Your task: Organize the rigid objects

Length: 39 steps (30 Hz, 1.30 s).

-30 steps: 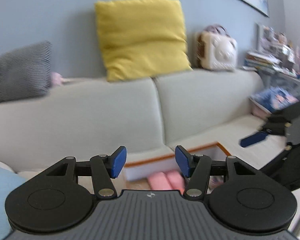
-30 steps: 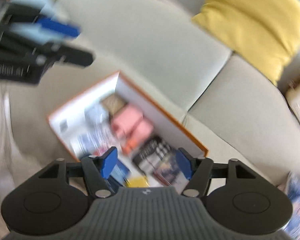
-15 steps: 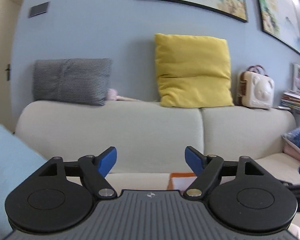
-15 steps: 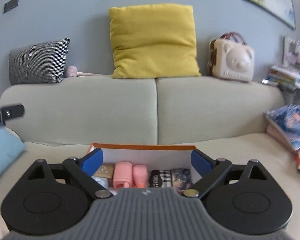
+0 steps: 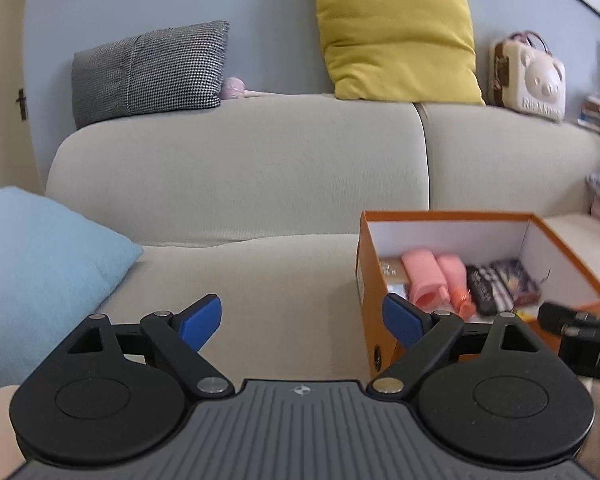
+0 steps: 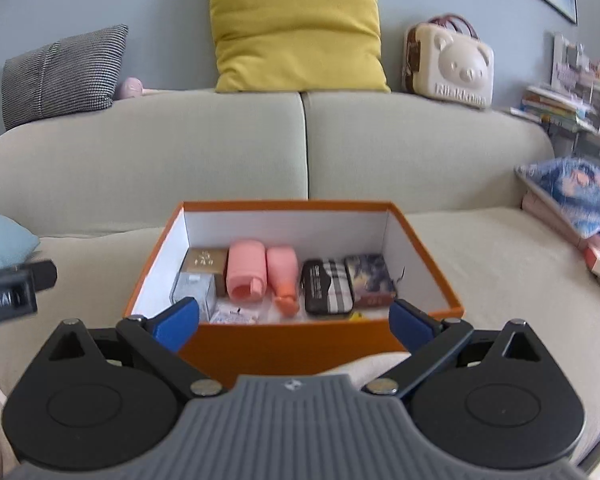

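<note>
A beige sofa fills the view. On its back ledge stand a yellow cushion, a houndstooth cushion and a cream bear-face case; a small pink item lies beside the houndstooth one. A light blue cushion rests on the seat at left. Stacked books and a blue patterned packet sit at right.

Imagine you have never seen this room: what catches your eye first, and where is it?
The orange box on the sofa seat, open, holding pink containers and small tins in a row. Next, the yellow cushion on the sofa back, with a cream bear case to its right. Both grippers, left and right, are open and empty.
</note>
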Tool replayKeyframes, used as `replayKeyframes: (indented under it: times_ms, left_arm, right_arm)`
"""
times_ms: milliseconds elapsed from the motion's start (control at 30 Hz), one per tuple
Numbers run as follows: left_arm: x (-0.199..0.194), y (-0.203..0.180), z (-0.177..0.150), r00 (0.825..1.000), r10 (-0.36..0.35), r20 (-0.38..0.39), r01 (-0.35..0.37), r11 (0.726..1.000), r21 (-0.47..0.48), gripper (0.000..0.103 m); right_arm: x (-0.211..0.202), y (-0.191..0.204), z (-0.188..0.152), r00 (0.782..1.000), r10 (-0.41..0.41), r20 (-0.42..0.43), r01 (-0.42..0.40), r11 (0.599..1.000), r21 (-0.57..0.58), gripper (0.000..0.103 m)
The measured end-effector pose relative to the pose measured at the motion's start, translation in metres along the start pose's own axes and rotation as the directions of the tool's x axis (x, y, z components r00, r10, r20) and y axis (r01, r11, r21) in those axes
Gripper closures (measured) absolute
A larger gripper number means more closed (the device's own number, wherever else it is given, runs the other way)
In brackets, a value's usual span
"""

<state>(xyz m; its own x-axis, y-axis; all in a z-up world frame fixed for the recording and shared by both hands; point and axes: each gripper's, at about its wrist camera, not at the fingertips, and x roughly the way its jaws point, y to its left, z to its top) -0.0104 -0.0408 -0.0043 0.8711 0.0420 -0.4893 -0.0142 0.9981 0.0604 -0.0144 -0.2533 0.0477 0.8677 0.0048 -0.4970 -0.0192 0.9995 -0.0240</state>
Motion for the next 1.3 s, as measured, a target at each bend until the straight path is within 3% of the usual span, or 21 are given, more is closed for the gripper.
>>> replayKeyframes:
  times_ms: [467,1300]
  left_arm:
    - [0.01,-0.007,-0.004,0.999,-0.025,-0.045,0.026,0.999,0.025,0.0]
    - [0.004,-0.004,0.0,0.999,-0.034,-0.035,0.035,0.999,0.032,0.0]
  right_arm:
    - [0.017,-0.009,-0.01,0.997,-0.008,-0.079,0.009,1.0,0.024,0.002]
    - [0.015,-0.01,-0.011,0.997,-0.005,-0.074,0.006,1.0,0.021,0.002]
